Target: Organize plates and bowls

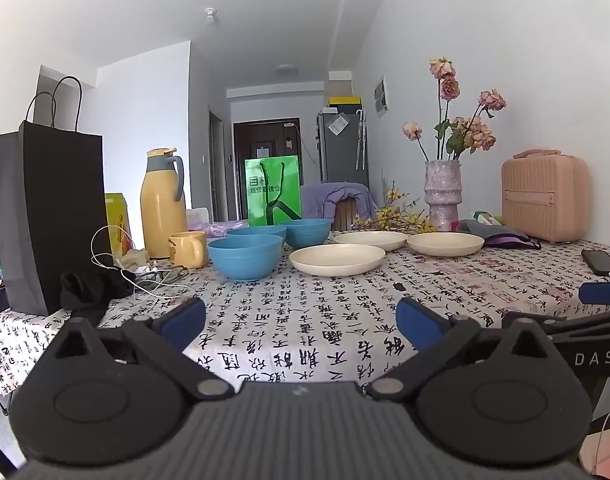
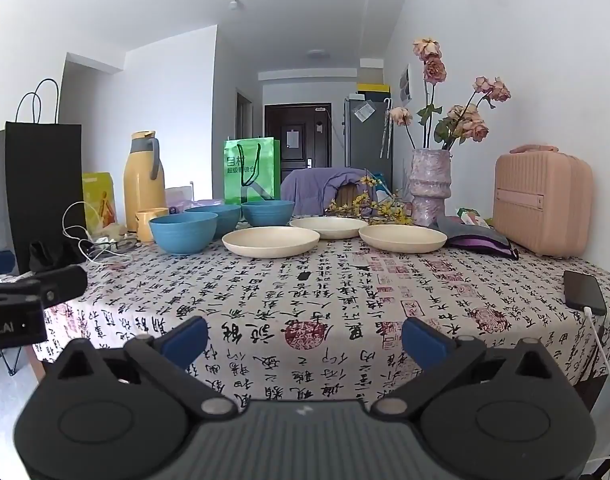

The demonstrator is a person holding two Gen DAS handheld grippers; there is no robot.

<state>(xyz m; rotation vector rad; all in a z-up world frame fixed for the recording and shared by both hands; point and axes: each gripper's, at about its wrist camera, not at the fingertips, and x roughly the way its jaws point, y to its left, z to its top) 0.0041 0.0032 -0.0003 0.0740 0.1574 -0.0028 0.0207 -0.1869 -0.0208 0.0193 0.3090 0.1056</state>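
Left wrist view: your left gripper [image 1: 301, 322] has its jaws wide apart w/ nothing between them, only the calligraphy tablecloth [image 1: 305, 320] showing in the gap. Three blue bowls [image 1: 246, 256] sit well ahead of the jaws, a bit left of the gap's centre line, clustered close together. Three cream plates [image 1: 337, 259] lie ahead too, the nearest roughly straight in front, the other two further right; all separate, none stacked. Yellow mug [image 1: 189, 249] is just left of the bowls, yellow thermos [image 1: 163, 204] behind it, black paper bag [image 1: 45, 216] far left. Vase w/ dried roses [image 1: 443, 194] is behind the plates, pink case [image 1: 545, 200] and phone [image 1: 601, 262] off to the right. Right wrist view: your right gripper [image 2: 305, 340] is also spread wide, empty, tablecloth visible between the pads. Here the bowls [image 2: 183, 234] are ahead and left of the gap; the plates [image 2: 271, 242] run from dead ahead to ahead-right. Part of the left gripper [image 2: 33, 292] shows at the left edge, level w/ the table's near side. Phone [image 2: 585, 292] w/ cable lies right of the jaws.
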